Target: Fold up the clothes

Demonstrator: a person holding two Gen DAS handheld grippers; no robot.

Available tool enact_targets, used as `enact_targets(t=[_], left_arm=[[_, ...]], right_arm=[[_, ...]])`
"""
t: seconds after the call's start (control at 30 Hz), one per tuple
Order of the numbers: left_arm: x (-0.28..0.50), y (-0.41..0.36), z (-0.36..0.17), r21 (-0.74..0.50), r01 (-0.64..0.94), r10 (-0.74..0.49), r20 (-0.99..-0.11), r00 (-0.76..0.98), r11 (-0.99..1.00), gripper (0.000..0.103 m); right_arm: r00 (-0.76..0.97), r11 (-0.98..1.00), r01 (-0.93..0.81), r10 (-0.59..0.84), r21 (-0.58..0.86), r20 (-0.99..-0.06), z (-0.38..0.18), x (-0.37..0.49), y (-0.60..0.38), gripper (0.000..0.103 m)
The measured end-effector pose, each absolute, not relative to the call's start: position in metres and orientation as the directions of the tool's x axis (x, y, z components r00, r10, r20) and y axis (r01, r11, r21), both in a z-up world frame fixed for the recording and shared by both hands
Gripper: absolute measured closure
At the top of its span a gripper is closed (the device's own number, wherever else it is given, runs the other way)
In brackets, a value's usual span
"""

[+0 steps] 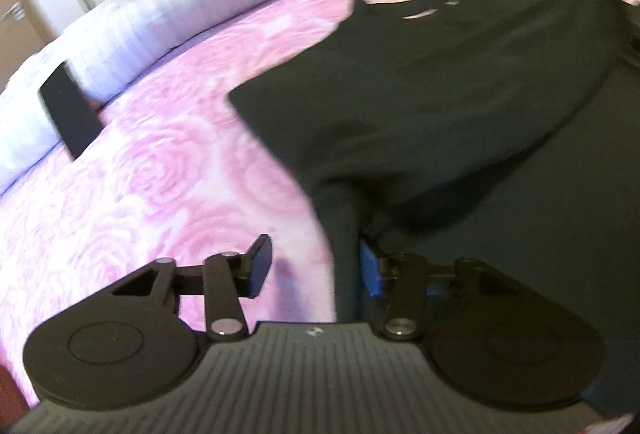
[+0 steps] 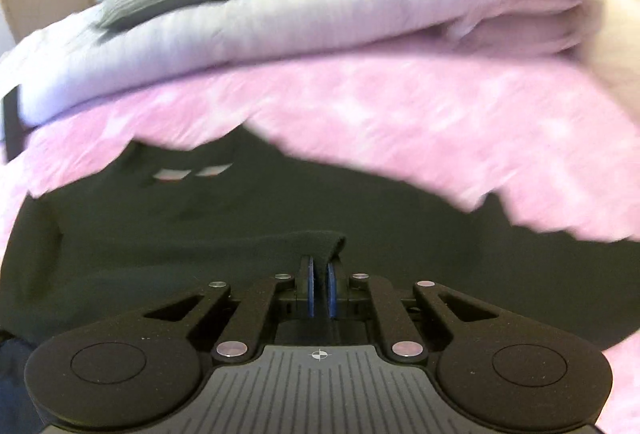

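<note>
Right gripper (image 2: 319, 284) is pressed together on a fold of the dark shirt (image 2: 240, 218), spread on the pink bedcover (image 2: 400, 121). Left gripper (image 1: 316, 270) is spread astride the shirt's near-left edge, not yet pinched. Collar lies far.

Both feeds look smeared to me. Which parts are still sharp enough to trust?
Left wrist view: the left tool is sharp; the black cotton garment and pink rose-patterned bedspread are moderately blurred. Right wrist view: the right tool is sharp; the bedspread and folded white blanket streak heavily.
</note>
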State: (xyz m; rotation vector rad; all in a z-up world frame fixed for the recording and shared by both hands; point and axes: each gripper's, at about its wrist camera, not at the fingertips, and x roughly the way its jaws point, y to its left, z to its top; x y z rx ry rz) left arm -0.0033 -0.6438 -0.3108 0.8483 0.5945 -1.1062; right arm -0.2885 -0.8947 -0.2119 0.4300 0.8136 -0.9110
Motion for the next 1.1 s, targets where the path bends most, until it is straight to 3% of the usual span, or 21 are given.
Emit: enact_targets(t=[0.07, 0.17, 0.2, 0.23, 0.3, 0.4, 0.6, 0.73, 0.8, 0.97, 1.0, 1.03, 1.07, 1.1], left_arm=[[-0.002, -0.646, -0.311, 0.315, 0.917, -0.501, -0.769, 0.397, 0.245, 0.078], [-0.003, -0.635, -0.305, 0.361, 0.892, -0.48, -0.753, 0.451, 0.272, 0.077], [-0.003, -0.631, -0.303, 0.358, 0.889, -0.474, -0.754, 0.455, 0.285, 0.077], [-0.003, -0.628, -0.302, 0.355, 0.887, -0.468, -0.756, 0.459, 0.297, 0.076], [-0.002, -0.622, -0.299, 0.349, 0.88, -0.455, -0.759, 0.466, 0.321, 0.075], [-0.004, -0.617, -0.298, 0.335, 0.883, -0.456, -0.762, 0.459, 0.329, 0.076], [-0.02, -0.637, -0.313, 0.35, 0.921, -0.533, -0.753, 0.386, 0.173, 0.075], [-0.012, -0.647, -0.324, 0.348, 0.917, -0.537, -0.745, 0.396, 0.193, 0.076], [-0.005, -0.645, -0.322, 0.308, 0.923, -0.55, -0.741, 0.386, 0.233, 0.091], [-0.007, -0.632, -0.323, 0.27, 0.922, -0.575, -0.722, 0.384, 0.277, 0.096], [-0.007, -0.63, -0.323, 0.262, 0.921, -0.577, -0.721, 0.385, 0.287, 0.096], [-0.006, -0.628, -0.323, 0.255, 0.92, -0.576, -0.721, 0.385, 0.297, 0.096], [-0.004, -0.627, -0.322, 0.249, 0.918, -0.577, -0.718, 0.389, 0.31, 0.096], [-0.001, -0.624, -0.32, 0.243, 0.911, -0.579, -0.71, 0.401, 0.332, 0.097]], right_arm=[[0.336, 0.573, 0.819, -0.511, -0.022, -0.791, -0.218, -0.287, -0.898, 0.096], [0.295, 0.636, 0.766, -0.475, -0.093, -0.829, -0.23, -0.271, -0.89, 0.095], [0.27, 0.652, 0.744, -0.497, -0.149, -0.825, -0.232, -0.265, -0.883, 0.086], [0.28, 0.667, 0.721, -0.53, -0.189, -0.801, -0.229, -0.257, -0.873, 0.06], [0.332, 0.703, 0.679, -0.551, -0.212, -0.766, -0.222, -0.242, -0.853, 0.026], [0.446, 0.78, 0.611, -0.48, -0.135, -0.755, -0.212, -0.218, -0.827, 0.025], [0.59, 0.917, 0.39, -0.184, 0.078, -0.786, -0.222, -0.139, -0.804, 0.025], [0.604, 0.964, 0.245, -0.067, 0.105, -0.794, -0.239, -0.071, -0.799, 0.025], [0.597, 0.974, 0.192, -0.016, 0.123, -0.802, -0.251, -0.041, -0.801, 0.026], [0.551, 0.98, 0.125, 0.063, 0.157, -0.832, -0.277, 0.026, -0.801, 0.03], [0.529, 0.981, 0.121, 0.068, 0.154, -0.846, -0.283, 0.038, -0.802, 0.047], [0.5, 0.981, 0.118, 0.072, 0.151, -0.863, -0.287, 0.046, -0.804, 0.084], [0.474, 0.983, 0.109, 0.081, 0.15, -0.877, -0.289, 0.051, -0.804, 0.097], [0.481, 0.985, 0.089, 0.085, 0.145, -0.873, -0.284, 0.053, -0.802, 0.097]])
